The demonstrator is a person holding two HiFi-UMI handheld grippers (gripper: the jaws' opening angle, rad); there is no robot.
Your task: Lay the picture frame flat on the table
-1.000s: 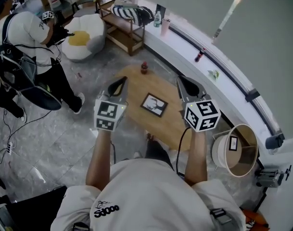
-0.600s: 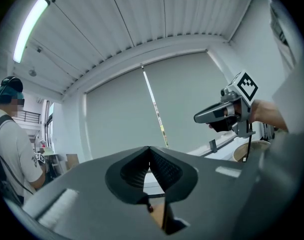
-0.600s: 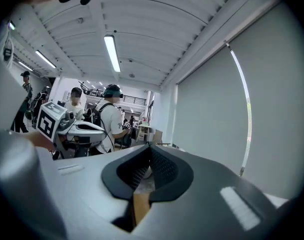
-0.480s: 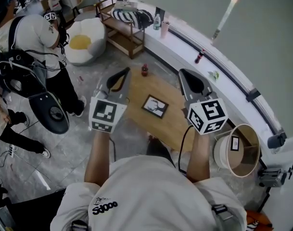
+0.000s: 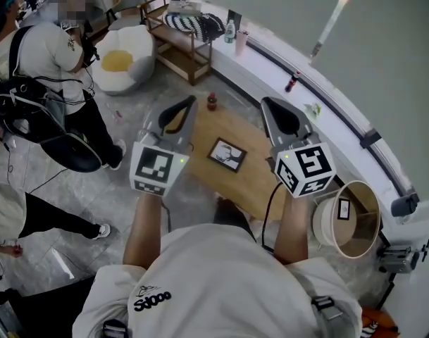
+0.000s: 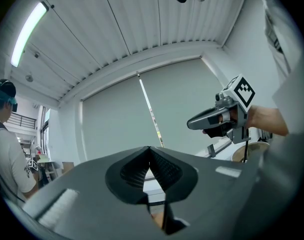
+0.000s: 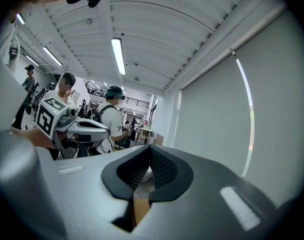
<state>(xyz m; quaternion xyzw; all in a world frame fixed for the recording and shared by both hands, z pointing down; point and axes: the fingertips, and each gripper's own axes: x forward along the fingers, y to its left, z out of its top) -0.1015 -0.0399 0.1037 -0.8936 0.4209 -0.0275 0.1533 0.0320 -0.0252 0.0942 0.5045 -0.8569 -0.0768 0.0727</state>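
Apparently the black rectangular picture frame (image 5: 226,154) is already lying flat on the round wooden table (image 5: 253,182). I'm holding my left gripper (image 5: 186,105) and right gripper (image 5: 269,107) above that frame, both closed and empty (probably just withdrawing next).

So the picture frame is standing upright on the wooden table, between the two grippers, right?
Not upright: the head view shows the picture frame lying flat on the wooden table. It does show between the left gripper and the right gripper in that view.
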